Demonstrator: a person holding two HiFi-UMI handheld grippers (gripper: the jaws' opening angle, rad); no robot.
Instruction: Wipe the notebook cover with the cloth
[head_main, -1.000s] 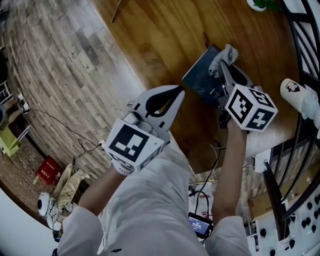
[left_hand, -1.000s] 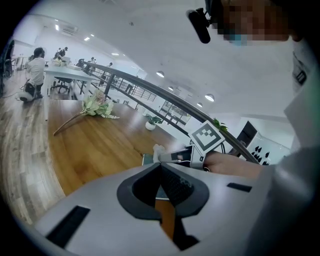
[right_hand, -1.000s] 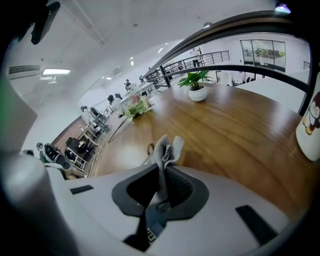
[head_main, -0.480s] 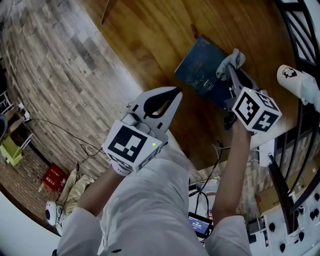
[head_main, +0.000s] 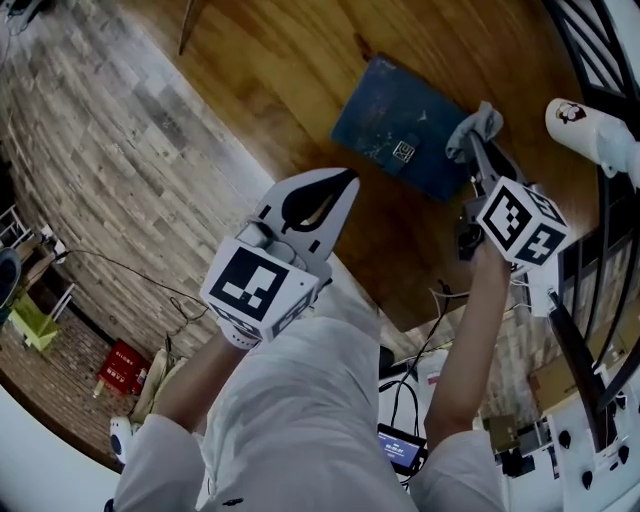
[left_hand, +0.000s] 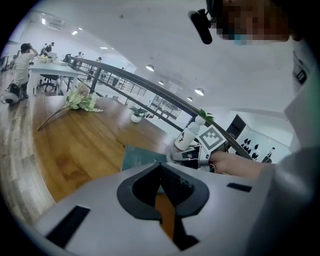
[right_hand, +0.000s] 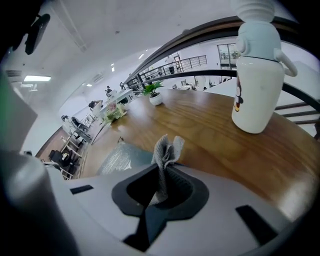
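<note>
The dark blue notebook (head_main: 395, 120) lies flat on the wooden table (head_main: 290, 60). My right gripper (head_main: 479, 143) is shut on a crumpled grey cloth (head_main: 476, 126), held at the notebook's right edge. In the right gripper view the cloth (right_hand: 167, 150) sticks up from the closed jaws, with the notebook (right_hand: 122, 157) just beyond on the left. My left gripper (head_main: 338, 183) is shut on nothing and hovers near the table's front edge, short of the notebook (left_hand: 142, 157); its fingertips (left_hand: 161, 167) meet.
A white bottle (head_main: 590, 135) with a printed figure stands right of the notebook, close to the black railing (head_main: 610, 60). A flower bunch (left_hand: 80, 100) and a small potted plant (left_hand: 136, 117) sit farther along the table. Plank floor (head_main: 100, 150) lies left.
The right gripper has slid the cloth across the notebook from over its cover to its right edge. The head view has shifted; the left gripper has barely moved.
</note>
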